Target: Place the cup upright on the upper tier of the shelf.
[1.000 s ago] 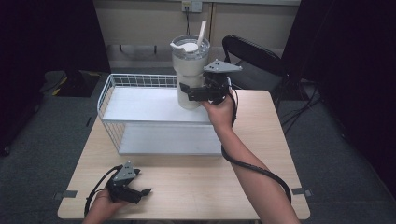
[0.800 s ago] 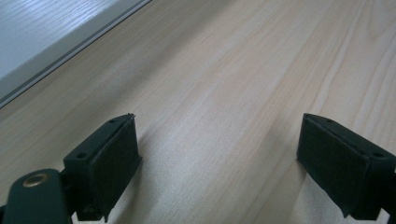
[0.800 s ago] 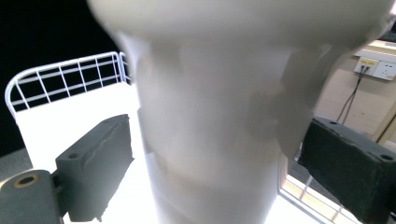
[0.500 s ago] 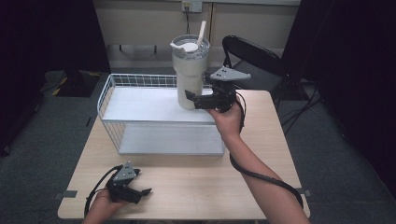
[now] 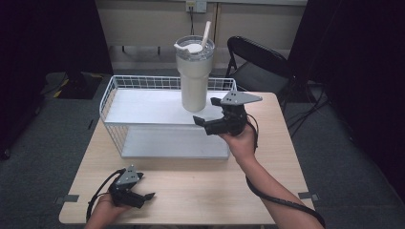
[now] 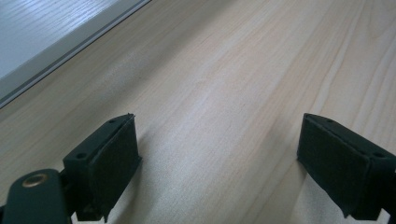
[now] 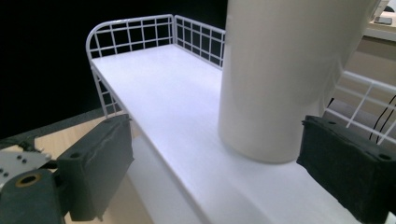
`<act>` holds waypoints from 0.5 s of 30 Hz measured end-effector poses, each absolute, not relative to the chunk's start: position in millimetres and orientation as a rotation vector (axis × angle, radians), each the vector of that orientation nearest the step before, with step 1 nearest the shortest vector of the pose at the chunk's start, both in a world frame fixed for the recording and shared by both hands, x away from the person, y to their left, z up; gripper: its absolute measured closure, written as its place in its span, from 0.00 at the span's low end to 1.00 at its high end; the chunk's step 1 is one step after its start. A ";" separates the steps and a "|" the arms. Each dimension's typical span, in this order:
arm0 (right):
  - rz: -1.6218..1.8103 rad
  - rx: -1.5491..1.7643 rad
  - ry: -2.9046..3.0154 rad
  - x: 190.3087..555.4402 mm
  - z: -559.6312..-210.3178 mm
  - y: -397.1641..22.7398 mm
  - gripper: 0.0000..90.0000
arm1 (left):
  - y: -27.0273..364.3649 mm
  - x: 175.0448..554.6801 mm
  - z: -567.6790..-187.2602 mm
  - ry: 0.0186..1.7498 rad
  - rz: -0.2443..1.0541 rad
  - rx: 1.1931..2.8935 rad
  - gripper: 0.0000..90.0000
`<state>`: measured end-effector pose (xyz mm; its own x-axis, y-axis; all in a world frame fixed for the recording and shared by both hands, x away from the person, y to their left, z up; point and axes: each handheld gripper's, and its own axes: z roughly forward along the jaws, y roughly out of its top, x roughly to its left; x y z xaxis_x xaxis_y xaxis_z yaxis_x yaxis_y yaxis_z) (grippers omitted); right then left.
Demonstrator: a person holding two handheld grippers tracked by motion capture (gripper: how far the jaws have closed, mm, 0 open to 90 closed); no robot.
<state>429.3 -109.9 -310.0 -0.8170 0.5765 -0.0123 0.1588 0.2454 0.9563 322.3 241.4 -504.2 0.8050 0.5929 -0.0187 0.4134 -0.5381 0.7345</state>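
Note:
A tall white tumbler (image 5: 194,78) with a lid and straw stands upright on the top shelf of a white wire rack (image 5: 143,107), near its right end. My right gripper (image 5: 206,112) hovers open just in front of the tumbler, apart from it. In the right gripper view the tumbler (image 7: 289,70) stands beyond the spread jaws of that gripper (image 7: 215,172), over the shelf (image 7: 173,98). My left gripper (image 5: 143,196) rests open at the table's front left. The left gripper (image 6: 219,168) holds nothing, with bare wood between its jaws.
The wooden table (image 5: 267,186) has free room in front of the rack and at the right. The rack's lower board (image 6: 46,32) lies ahead of the left gripper. A black folding chair (image 5: 258,62) stands behind the table's far right corner.
My right gripper has drawn back from the tumbler's base toward the person and dropped lower. The tumbler stays on the shelf. The left gripper has not moved.

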 end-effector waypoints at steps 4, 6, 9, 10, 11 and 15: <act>1.614 0.663 2.186 421.3 -316.8 -115.7 0.11 | 241.4 322.3 -504.2 0.738 0.298 2.216 0.13; 1.625 0.653 2.187 419.1 -317.9 -117.0 0.11 | 241.4 322.3 -504.2 0.738 0.298 2.216 0.13; 1.626 0.624 2.212 410.9 -322.5 -120.2 0.11 | 241.4 322.3 -504.2 0.738 0.298 2.215 0.13; 1.627 0.620 2.218 408.6 -324.0 -121.2 0.11 | 241.4 322.3 -504.2 0.738 0.298 2.215 0.13; 1.632 0.615 2.219 406.4 -325.7 -122.5 0.11 | 241.4 322.3 -504.2 0.738 0.298 2.215 0.13; 1.637 0.606 2.237 399.2 -333.7 -128.2 0.11 | 241.3 322.2 -504.2 0.738 0.298 2.215 0.13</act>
<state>399.2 -128.2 -333.7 -0.8647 0.5023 0.0043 0.1561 0.2605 0.9528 322.2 241.3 -504.2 0.8049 0.5931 -0.0193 0.4136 -0.5373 0.7350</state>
